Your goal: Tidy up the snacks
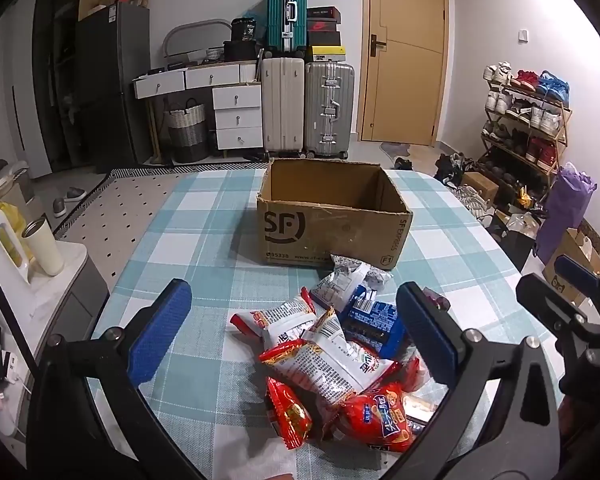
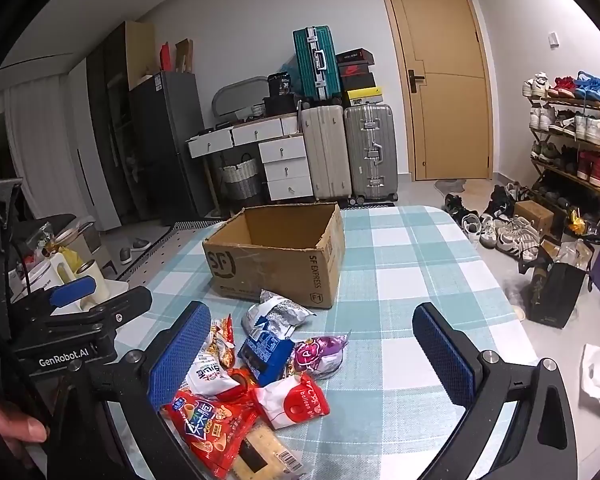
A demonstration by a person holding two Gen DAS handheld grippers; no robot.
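Open-topped cardboard box (image 1: 332, 216), stamped with SF Express markings, upright at the middle of a table under a blue-and-white checked cloth (image 1: 204, 240), flaps gone or folded away, brown inner walls bare in both views, floor of the box hidden by its near wall. Heap of snack packets (image 1: 332, 344) loose on the cloth just in front of the box, none inside it as far as can be seen. In the heap: a silver foil bag (image 2: 276, 312) nearest the box corner, a blue biscuit pack (image 2: 264, 354), a purple wrapped sweet (image 2: 320, 354), a white-and-red pouch (image 2: 296, 400), a red chip bag (image 2: 208, 420) and a clear cracker sleeve (image 2: 260, 456) at the near edge. Left gripper (image 1: 296, 320) spread wide above the heap, blue pads on either side of the packets, nothing pinched. Right gripper (image 2: 312, 356) likewise spread, left pad by the red bags, right pad over bare cloth, holding nothing. Behind the table: three suitcases (image 1: 308, 108), white drawers (image 1: 236, 112), a woven basket (image 1: 186, 128), a laden shoe rack (image 1: 528, 120).
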